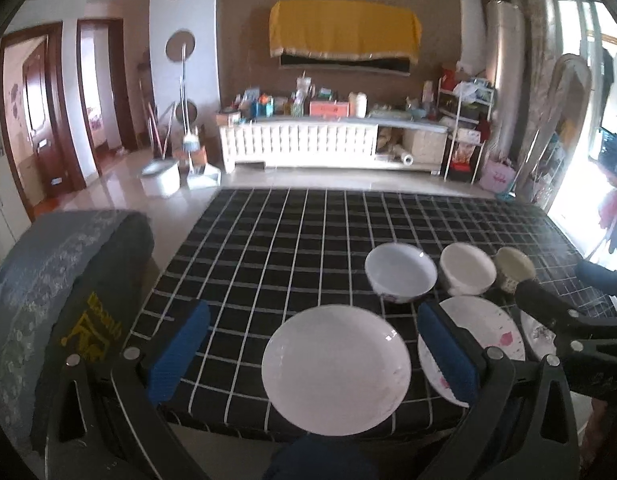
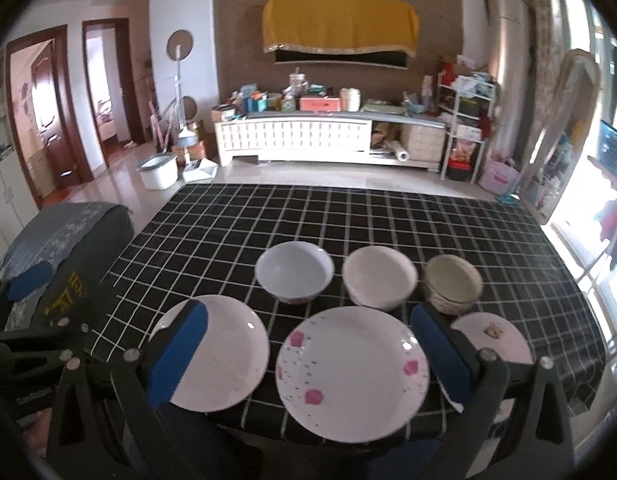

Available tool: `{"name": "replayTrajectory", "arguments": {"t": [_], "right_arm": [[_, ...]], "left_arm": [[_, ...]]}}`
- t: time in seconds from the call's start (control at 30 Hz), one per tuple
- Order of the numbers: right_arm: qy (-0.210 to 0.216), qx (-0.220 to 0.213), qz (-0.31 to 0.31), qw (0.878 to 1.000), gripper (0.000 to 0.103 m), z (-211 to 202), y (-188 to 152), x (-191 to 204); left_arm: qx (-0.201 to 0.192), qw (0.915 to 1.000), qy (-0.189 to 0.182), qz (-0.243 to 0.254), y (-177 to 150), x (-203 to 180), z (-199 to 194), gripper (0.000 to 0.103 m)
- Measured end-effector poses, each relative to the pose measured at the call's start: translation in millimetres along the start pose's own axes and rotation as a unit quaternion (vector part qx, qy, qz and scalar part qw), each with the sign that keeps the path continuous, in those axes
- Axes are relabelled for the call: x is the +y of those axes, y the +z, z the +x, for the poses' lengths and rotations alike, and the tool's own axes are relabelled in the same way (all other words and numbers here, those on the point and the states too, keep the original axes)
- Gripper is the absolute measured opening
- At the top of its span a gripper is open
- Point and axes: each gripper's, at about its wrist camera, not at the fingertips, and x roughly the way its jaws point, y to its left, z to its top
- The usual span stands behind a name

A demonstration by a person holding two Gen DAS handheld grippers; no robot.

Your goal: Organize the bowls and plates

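My left tool hung wide apart over the near edge of the worktop, its blue pads either side of the plain white plate and touching nothing; that plate's near rim stuck out just past the worktop's edge. My right tool was spread just as wide, empty, with the flowered plate framed between its pads, and that plate's near rim also reached the near edge. The left pad of the right tool overlapped the plain white plate in view, and the right pad covered part of a small plate that lay near the worktop's right edge. Beyond the plates, farther from both tools, three bowls stood in a row: a white bowl on the left, a second white bowl just beside it, and a small patterned bowl on the right, close together though I could not tell whether they touched. Behind the bowls the checked cloth ran bare to the far edge, and to the left of the plain plate there was open cloth as well. A covered chair stood off the worktop's left edge, beside my left tool.
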Motion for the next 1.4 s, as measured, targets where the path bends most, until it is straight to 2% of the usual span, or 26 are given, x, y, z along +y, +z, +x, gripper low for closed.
{"name": "replayTrajectory", "arguments": {"t": [0.13,0.23,0.4,0.53,0.6,0.7,0.83,1.0,1.13,1.23,1.3,1.4], "right_arm": [[0.029,0.044,-0.009,0.999,0.103,27.9,2.2,8.1],[0.037,0.061,-0.013,0.997,0.103,45.2,2.0,13.0],[0.072,0.086,-0.013,0.994,0.103,75.3,-2.2,22.1],[0.063,0.120,-0.034,0.990,0.103,102.7,-9.0,34.6],[0.079,0.143,-0.042,0.986,0.100,120.9,-14.1,40.6],[0.092,0.168,-0.043,0.981,0.086,140.4,-19.0,43.3],[0.089,0.201,-0.049,0.974,0.070,162.5,-26.8,44.3],[0.097,0.216,-0.049,0.970,0.068,174.3,-33.3,41.7],[0.104,0.226,-0.051,0.967,0.053,179.8,-38.7,42.8],[0.098,0.234,-0.058,0.966,0.043,185.2,-44.8,44.2],[0.095,0.241,-0.052,0.965,0.040,187.4,-48.2,40.0],[0.091,0.249,-0.046,0.963,0.036,190.3,-52.3,36.7]], "left_arm": [[0.031,0.9994,0.001,-0.017,-0.6,17.8,20.7,0.103],[0.068,0.9968,0.013,-0.040,-6.4,33.2,42.7,0.103],[0.137,0.9869,0.014,-0.085,-24.8,60.0,83.3,0.103],[0.172,0.9785,0.010,-0.114,-35.1,74.1,109.7,0.103],[0.189,0.9739,0.012,-0.126,-38.5,79.1,120.8,0.103],[0.205,0.9684,0.009,-0.141,-42.7,85.4,132.1,0.102],[0.216,0.9669,0.018,-0.135,-48.6,87.7,144.8,0.091],[0.237,0.9617,0.004,-0.138,-57.1,87.9,164.1,0.084],[0.245,0.9618,-0.011,-0.123,-61.5,79.9,171.9,0.071],[0.262,0.9574,-0.012,-0.122,-66.5,80.1,176.3,0.057],[0.269,0.9558,-0.011,-0.118,-69.0,80.4,179.7,0.057],[0.270,0.9547,-0.017,-0.123,-71.3,82.8,181.0,0.051]]}}
